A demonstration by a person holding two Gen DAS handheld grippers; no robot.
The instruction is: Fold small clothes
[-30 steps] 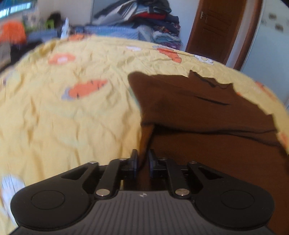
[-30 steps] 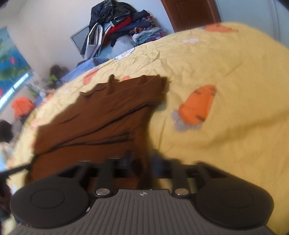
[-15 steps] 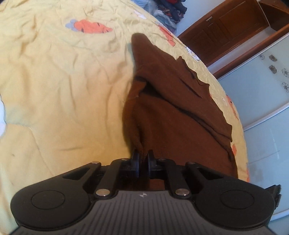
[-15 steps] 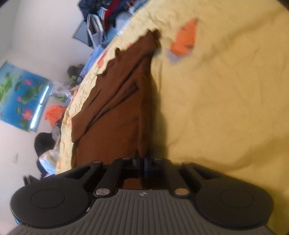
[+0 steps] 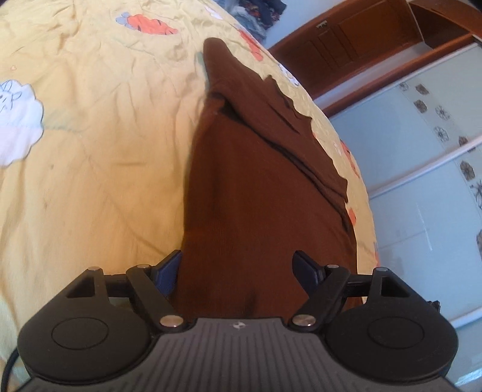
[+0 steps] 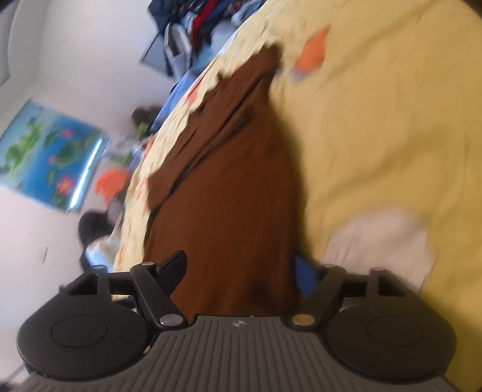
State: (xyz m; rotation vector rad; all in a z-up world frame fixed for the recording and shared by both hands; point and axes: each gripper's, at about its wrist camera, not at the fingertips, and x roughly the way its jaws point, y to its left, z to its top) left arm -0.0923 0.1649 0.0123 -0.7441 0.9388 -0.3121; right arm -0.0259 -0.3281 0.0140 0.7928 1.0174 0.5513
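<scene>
A brown knit garment [image 5: 259, 193] lies folded in layers on the yellow bedspread [image 5: 90, 169], stretching away from both grippers. My left gripper [image 5: 241, 265] is open, its jaws spread wide with the near edge of the garment lying between them. The garment also shows in the right wrist view [image 6: 235, 193]. My right gripper [image 6: 241, 268] is open too, with the garment's near edge between its spread jaws. The right view is blurred.
The bedspread has orange carrot prints [image 5: 147, 24] and a white rabbit print [image 5: 15, 120]. A wooden door [image 5: 355, 33] and a pale wardrobe [image 5: 421, 144] stand beyond the bed. A pile of clothes [image 6: 205, 24] and a blue poster [image 6: 48, 153] are at the far side.
Both grippers were shut on the garment's near edge; now both have opened and let it go. The garment lies spread wider between the jaws.
</scene>
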